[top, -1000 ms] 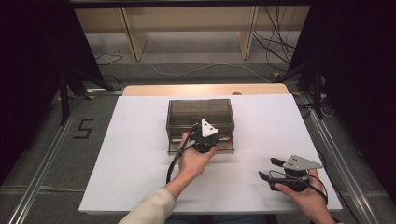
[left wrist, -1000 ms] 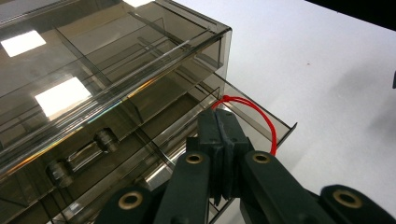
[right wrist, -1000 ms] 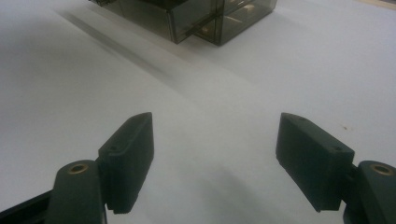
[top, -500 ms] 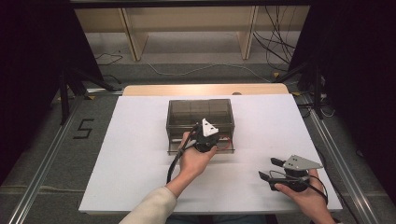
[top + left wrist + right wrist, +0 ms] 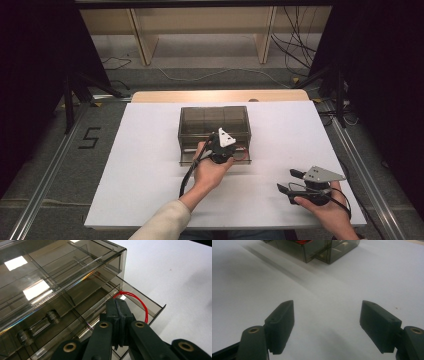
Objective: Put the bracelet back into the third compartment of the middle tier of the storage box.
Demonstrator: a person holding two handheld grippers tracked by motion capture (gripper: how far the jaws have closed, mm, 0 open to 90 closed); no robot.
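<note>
Left gripper: jaws pressed together, pinching a red wire loop over the open drawer of the smoky plastic drawer box. Loop looks light, thin, springy; likely slips free unless pinched across the strand. It arcs away from the jaws toward the drawer's front wall. Right gripper: jaws wide apart, nothing between them, over the white tabletop, well apart from the box.

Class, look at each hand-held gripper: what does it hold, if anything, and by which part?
The left hand-held gripper is shut on the red wire loop over the open drawer, at the loop's near end. The right hand-held gripper holds nothing.
</note>
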